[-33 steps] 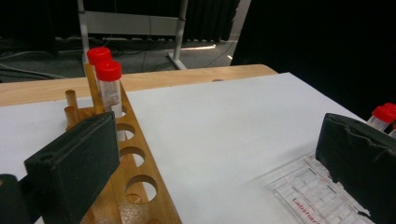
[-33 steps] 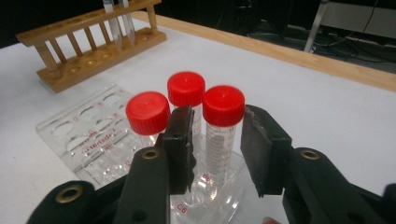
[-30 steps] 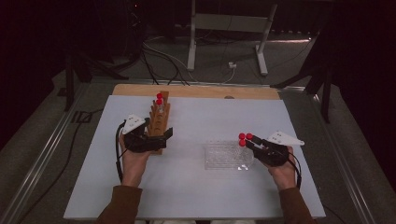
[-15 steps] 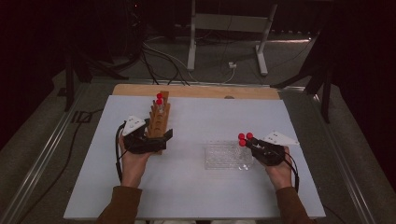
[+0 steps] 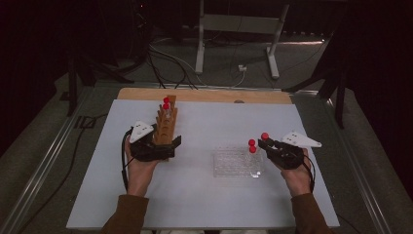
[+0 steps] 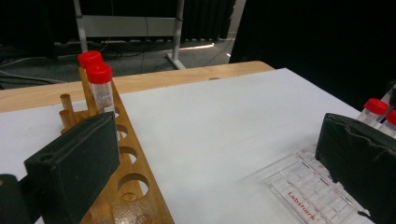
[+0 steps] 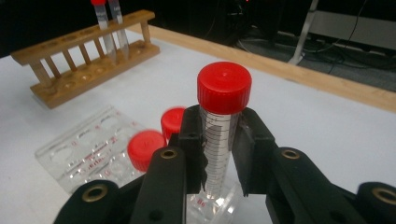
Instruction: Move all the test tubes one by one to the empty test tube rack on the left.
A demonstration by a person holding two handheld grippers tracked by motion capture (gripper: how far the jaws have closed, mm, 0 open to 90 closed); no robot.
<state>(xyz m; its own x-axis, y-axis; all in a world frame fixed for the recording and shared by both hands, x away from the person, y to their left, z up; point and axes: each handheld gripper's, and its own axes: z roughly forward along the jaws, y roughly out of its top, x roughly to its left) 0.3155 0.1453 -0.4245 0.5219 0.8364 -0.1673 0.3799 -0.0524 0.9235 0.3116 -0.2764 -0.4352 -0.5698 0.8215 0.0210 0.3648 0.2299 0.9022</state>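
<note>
A: Two capped tubes (image 7: 159, 137) are sitting in the clear rack (image 5: 237, 162); I'm clenching my right gripper's (image 7: 219, 140) fingers on a third tube (image 7: 221, 121) above it.

B: I'm holding the left gripper (image 5: 168, 141) spread wide, straddling the wooden rack (image 5: 164, 125) on the bench (image 5: 219, 122).

Dim room behind a white worktable

The white tabletop (image 5: 204, 195) has a light wooden strip (image 5: 204, 95) at its far edge; beyond lie a grey floor (image 5: 44, 146), tangled cables (image 5: 165, 53) and a grey metal stand (image 5: 236, 29).
</note>
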